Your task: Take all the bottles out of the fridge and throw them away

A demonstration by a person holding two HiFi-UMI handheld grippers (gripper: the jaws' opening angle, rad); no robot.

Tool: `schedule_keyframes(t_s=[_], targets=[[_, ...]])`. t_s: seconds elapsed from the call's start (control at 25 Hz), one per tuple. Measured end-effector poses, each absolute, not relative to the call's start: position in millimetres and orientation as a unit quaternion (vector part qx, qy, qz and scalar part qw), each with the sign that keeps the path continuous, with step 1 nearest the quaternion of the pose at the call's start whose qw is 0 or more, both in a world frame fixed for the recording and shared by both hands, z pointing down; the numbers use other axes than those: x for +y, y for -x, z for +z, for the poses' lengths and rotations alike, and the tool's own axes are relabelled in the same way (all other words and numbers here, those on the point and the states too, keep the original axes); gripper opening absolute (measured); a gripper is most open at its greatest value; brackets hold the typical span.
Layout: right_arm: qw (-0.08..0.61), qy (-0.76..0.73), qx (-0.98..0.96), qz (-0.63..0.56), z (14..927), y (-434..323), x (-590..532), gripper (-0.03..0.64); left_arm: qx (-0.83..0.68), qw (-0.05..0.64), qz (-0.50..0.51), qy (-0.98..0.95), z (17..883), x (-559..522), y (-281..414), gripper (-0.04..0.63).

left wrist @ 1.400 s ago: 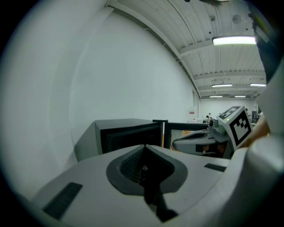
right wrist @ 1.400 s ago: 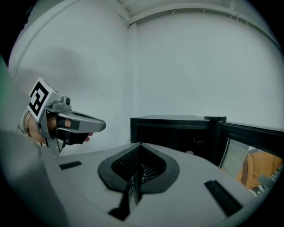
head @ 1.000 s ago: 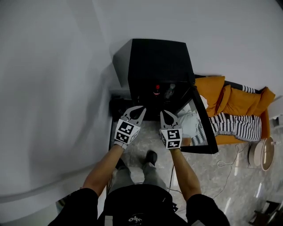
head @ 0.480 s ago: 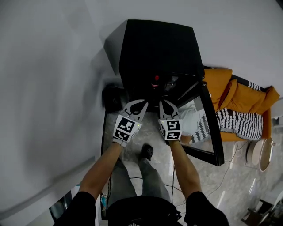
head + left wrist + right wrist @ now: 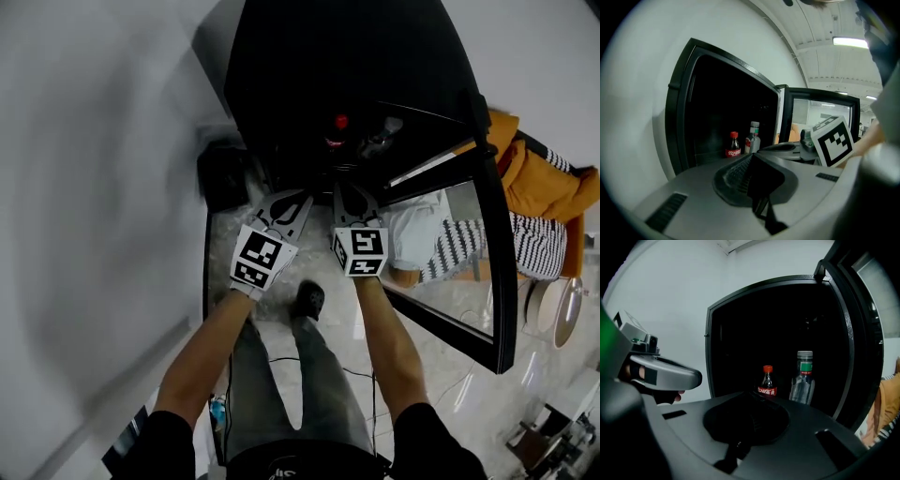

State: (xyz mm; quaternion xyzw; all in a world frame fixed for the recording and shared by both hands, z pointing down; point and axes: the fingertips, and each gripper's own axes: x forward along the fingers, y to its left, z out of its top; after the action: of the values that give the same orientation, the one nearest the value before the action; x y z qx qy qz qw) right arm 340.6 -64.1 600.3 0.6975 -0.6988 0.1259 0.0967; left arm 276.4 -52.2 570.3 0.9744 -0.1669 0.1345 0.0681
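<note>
Fingers pressed together on nothing for the left gripper (image 5: pixel 298 199) and the right gripper (image 5: pixel 343 194). In the head view both have dropped nearer the open black fridge (image 5: pixel 337 56), which now looms larger. The left gripper view shows a red-capped cola bottle (image 5: pixel 733 145) and a clear bottle (image 5: pixel 752 137) upright, side by side inside. The right gripper view shows the same pair. The floor (image 5: pixel 323 261) is pale marble and the wall (image 5: pixel 94 187) white.

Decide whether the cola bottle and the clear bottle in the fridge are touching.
Apart. The right gripper view shows a dark gap between the cola bottle and the clear bottle.
</note>
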Motion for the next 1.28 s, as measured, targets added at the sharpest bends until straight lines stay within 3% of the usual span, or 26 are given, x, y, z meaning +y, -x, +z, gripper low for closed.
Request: schedule_keyframes(t_s=[0.24, 0.48, 0.64, 0.84, 1.28], targets=[[0.097, -0.711, -0.684, 0.130, 627, -350, -77, 0.016, -0.171, 0.077, 0.132, -0.973, 590, -61, -270, 0.003], [0.083, -0.728, -0.665, 0.144, 645, -373, -115, 0.220, -0.178, 0.074, 0.114, -0.975, 591, -79, -270, 0.003], [0.084, -0.731, -0.660, 0.151, 656, -383, -150, 0.289, -0.184, 0.072, 0.108, -0.974, 594, -89, -265, 0.003], [0.093, -0.747, -0.641, 0.151, 662, -390, -178, 0.318, -0.190, 0.077, 0.113, -0.972, 602, -95, -252, 0.003], [0.106, -0.766, -0.613, 0.160, 663, -395, -183, 0.305, -0.202, 0.074, 0.110, -0.970, 595, -110, -225, 0.004]])
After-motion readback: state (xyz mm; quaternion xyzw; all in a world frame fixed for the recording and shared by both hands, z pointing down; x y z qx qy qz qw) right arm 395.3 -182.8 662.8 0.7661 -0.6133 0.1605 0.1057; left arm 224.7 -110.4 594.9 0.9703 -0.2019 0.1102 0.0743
